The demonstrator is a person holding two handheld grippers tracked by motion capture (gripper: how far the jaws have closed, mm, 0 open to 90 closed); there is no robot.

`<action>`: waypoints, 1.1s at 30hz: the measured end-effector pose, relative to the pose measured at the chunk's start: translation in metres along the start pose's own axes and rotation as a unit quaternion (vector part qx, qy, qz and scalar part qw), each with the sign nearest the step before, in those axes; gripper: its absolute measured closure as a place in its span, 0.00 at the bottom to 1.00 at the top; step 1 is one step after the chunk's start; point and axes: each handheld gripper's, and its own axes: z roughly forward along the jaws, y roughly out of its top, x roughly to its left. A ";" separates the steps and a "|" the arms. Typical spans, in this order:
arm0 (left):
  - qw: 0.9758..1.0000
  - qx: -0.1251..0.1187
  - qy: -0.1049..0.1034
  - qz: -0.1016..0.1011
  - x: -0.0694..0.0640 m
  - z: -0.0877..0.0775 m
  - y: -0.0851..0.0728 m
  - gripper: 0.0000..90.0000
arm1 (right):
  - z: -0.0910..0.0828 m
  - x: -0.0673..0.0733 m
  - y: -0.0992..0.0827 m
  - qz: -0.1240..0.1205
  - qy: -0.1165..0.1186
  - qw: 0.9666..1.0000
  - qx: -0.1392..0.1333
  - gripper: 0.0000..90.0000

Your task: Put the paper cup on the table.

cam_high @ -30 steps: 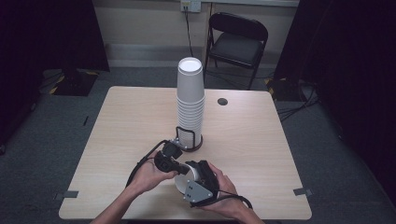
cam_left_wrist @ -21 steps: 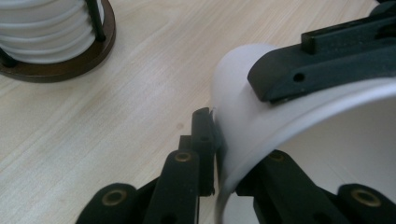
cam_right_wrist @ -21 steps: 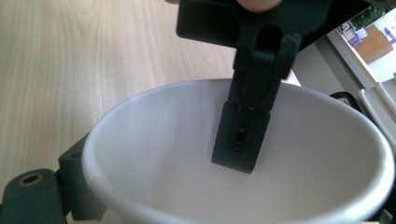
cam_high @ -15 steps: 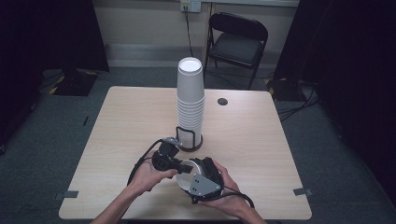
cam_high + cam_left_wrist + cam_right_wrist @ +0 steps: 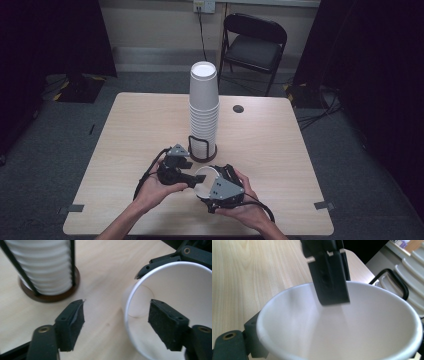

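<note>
White paper makes up the single cup (image 5: 204, 181), which lies tipped on its side low over the pale wooden bench (image 5: 125, 140), clasped around its outer wall by the right gripper (image 5: 212, 182). The left gripper (image 5: 192, 180) has just been opening its jaws; they now stand wide, one pad (image 5: 167, 323) inside the cup's mouth, the other outside, neither pressing the rim. Just beyond stands the tall stack of white paper cups (image 5: 203, 107) in a black wire holder (image 5: 202, 150).
</note>
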 end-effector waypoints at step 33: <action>0.996 -0.064 0.066 -0.014 0.030 -0.018 -0.054 0.22 | -0.014 -0.059 -0.031 0.169 -0.050 0.984 -0.004 0.11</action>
